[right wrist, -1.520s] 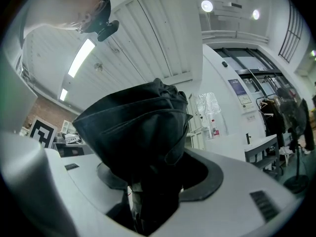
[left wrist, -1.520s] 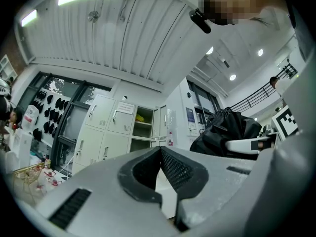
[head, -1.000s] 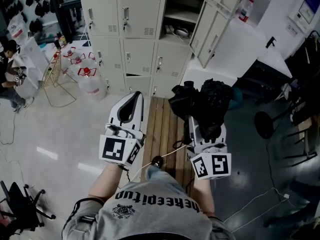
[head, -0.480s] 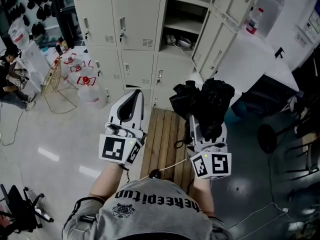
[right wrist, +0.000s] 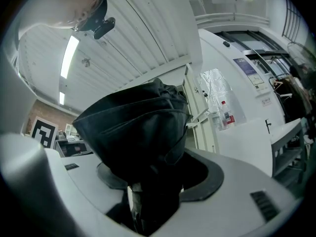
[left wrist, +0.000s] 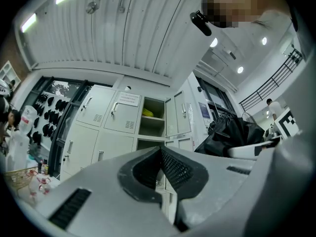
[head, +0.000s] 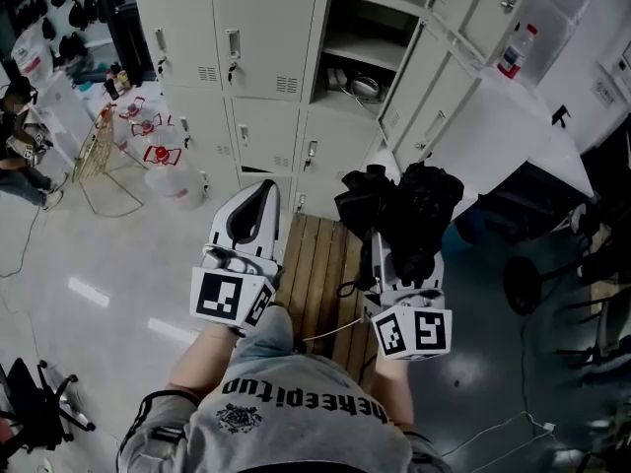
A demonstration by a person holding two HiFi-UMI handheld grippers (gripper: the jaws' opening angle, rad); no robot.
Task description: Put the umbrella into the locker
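A folded black umbrella (head: 399,210) bunches up out of my right gripper (head: 402,254), which is shut on it; in the right gripper view the umbrella (right wrist: 136,137) fills the space between the jaws. My left gripper (head: 248,215) is shut with nothing in it, its jaws pressed together (left wrist: 160,169). Ahead stands a bank of beige lockers (head: 256,42). One locker (head: 360,42) has its door open, with a shelf and small items inside; the same open locker (left wrist: 150,120) shows in the left gripper view.
A wooden slatted board (head: 320,279) lies on the floor under the grippers. Water jugs (head: 163,161) and a wire rack (head: 99,151) stand at the left. A person (head: 20,141) sits at the far left. A white table (head: 493,131) and chairs (head: 537,274) are at the right.
The view has moved closer to the lockers, which have slid down the frame. Both grippers keep their hold and pose.
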